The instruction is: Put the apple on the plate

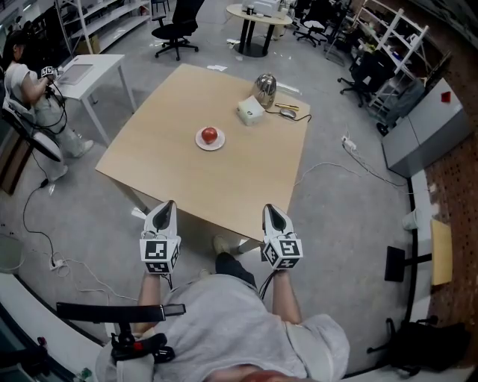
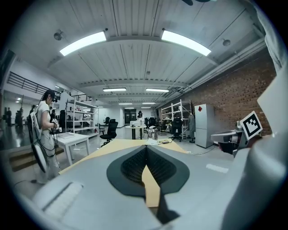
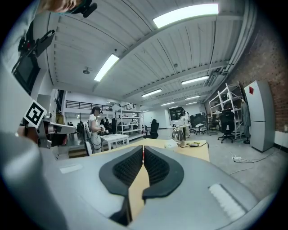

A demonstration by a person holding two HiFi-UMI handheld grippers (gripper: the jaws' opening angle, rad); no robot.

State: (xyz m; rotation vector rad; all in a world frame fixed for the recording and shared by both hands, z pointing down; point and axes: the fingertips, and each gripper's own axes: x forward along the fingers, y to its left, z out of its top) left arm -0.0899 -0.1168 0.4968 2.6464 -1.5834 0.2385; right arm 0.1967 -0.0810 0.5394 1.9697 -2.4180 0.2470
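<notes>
A red apple (image 1: 210, 135) lies on a small white plate (image 1: 199, 142) near the middle of the light wooden table (image 1: 187, 175). Both of my grippers hover side by side just off the table's near edge, well short of the plate. The left gripper (image 1: 163, 210) points toward the table with its jaws together and nothing between them. The right gripper (image 1: 272, 213) is the same, shut and empty. In the left gripper view the left gripper (image 2: 146, 148) has its dark pads meeting at the tip. The right gripper view shows the right gripper (image 3: 143, 148) closed over the tabletop (image 3: 193, 152).
A shiny metal kettle (image 1: 266, 89), a white box (image 1: 250, 111) and a cabled black item (image 1: 288, 113) sit at the table's far corner. A person (image 1: 30, 86) stands by a white desk (image 1: 89, 73) at the left. Office chairs, a round table (image 1: 258, 15) and shelving ring the room.
</notes>
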